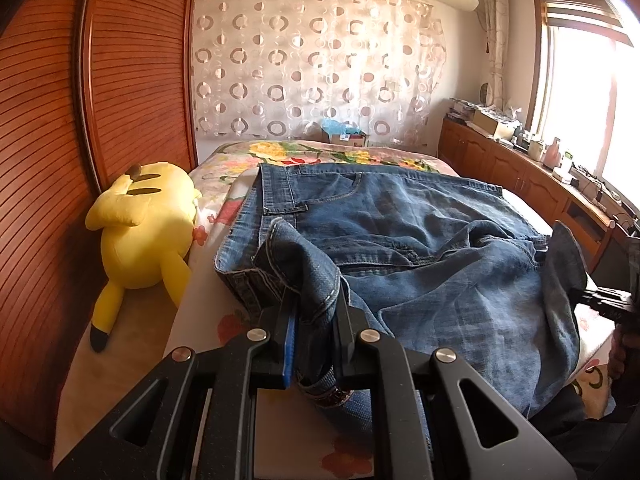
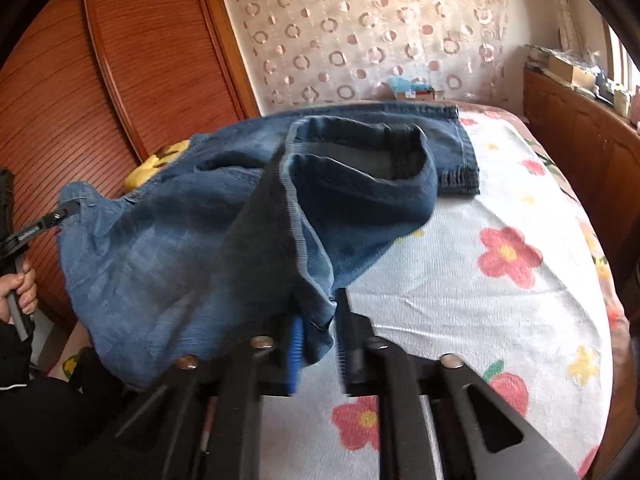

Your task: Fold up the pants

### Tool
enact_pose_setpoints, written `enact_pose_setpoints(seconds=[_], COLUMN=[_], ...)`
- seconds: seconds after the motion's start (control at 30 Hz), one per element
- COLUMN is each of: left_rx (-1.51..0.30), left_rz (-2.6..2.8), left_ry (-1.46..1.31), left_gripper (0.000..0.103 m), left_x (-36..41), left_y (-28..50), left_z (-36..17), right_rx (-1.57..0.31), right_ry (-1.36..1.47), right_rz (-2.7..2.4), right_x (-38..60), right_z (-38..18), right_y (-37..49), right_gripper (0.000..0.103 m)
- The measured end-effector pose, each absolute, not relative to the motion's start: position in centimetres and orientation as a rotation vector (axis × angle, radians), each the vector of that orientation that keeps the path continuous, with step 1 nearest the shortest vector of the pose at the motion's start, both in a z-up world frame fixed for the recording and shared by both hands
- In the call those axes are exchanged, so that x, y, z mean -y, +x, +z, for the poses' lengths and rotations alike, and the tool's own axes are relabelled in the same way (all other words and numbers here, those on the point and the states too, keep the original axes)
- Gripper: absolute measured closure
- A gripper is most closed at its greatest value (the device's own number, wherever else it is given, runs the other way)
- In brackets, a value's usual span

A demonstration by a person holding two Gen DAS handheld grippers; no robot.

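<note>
Two grippers of mine are both clamped on the same pair of jeans (image 1: 400,240), which sprawls across the flowered bed (image 2: 480,320) with its far part lying flat on the sheet and its near part lifted and bunched toward me. Beyond the bed hangs a curtain (image 1: 312,60) printed with rings, and a slatted wooden wardrobe (image 1: 132,72) stands along the left side. Against that wardrobe, just beside the bed's edge, lies a yellow plush toy (image 1: 144,236) (face turned away from my left camera). My left gripper (image 1: 314,344) has its fingers drawn in on a folded denim edge with pale stitching, the cloth rising between the blue pad and the black finger (image 1: 344,340) and pinched there. My right gripper (image 2: 318,344) is likewise closed down on denim, a hemmed edge bunched between its blue pad and its dark finger (image 2: 352,344), with a fold of cloth draped over the left finger and blurring much of that side. From the left wrist view, the right gripper shows at the frame's far right, its tip at the raised cloth there.
</note>
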State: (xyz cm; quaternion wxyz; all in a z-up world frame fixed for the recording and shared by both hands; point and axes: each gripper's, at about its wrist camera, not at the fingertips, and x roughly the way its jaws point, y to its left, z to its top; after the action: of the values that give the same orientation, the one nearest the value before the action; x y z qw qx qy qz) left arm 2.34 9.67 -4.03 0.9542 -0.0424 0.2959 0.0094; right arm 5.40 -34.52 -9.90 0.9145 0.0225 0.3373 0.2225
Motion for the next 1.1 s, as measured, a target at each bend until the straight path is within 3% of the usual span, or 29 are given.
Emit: enact_pose_setpoints(seconds=[0.67, 1.1], left_rx=[-0.449, -0.397], left_rz=[0.059, 0.079], left_ry=[-0.08, -0.098], left_gripper=[0.091, 0.091], left_x=[-10.9, -12.2], left_y=[2.1, 5.7], left_z=[1.8, 3.8], right_rx=[-0.366, -0.303], right_ry=[0.091, 0.017], right_rz=[0.306, 0.256], right_x=[40.8, 37.4], right_z=[-0.8, -3.1], right_y=[-1.0, 1.3], right_gripper=[0.096, 0.096])
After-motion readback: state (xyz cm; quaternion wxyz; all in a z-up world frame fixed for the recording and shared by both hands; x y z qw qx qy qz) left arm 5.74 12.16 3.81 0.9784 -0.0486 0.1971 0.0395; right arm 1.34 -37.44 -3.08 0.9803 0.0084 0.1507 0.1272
